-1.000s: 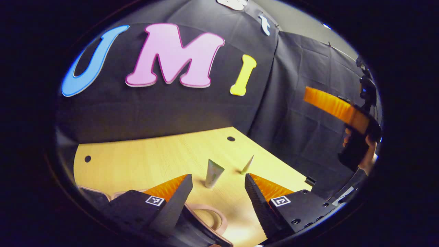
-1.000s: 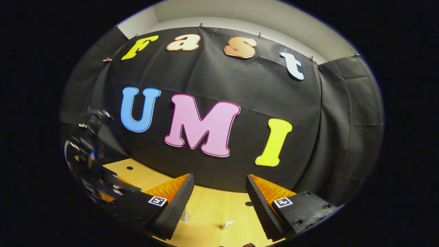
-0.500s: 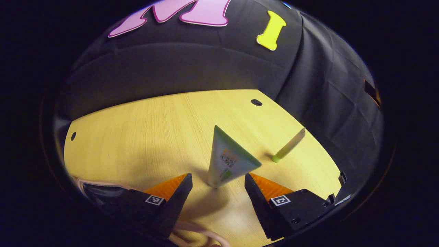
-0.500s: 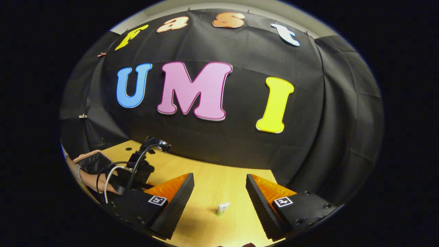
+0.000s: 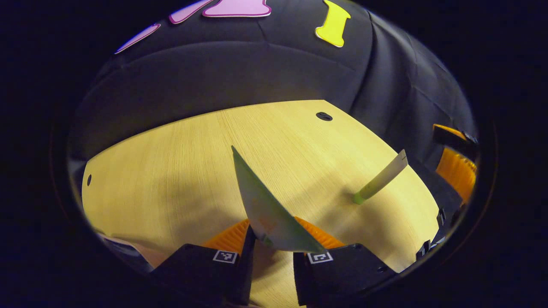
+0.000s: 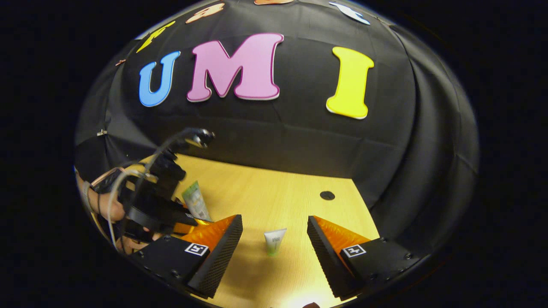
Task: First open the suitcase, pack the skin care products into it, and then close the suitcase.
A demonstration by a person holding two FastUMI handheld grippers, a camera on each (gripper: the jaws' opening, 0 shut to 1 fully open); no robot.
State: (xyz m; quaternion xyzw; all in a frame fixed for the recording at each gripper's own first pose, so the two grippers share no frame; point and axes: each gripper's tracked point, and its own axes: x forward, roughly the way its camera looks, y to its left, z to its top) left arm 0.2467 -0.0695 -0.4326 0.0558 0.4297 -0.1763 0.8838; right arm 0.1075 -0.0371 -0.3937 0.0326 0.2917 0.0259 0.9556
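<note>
tube, pale green and wedge-flat, clamped upright in left gripper; right gripper spread wide.

The print on the standing tube is too small to read.

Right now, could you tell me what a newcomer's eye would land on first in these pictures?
First, the large green-and-white tube rising between the left hand-held gripper fingers, which look closed on its lower end. Next, a smaller tube standing cap-down on the wooden table, ahead of the open right hand-held gripper.
</note>
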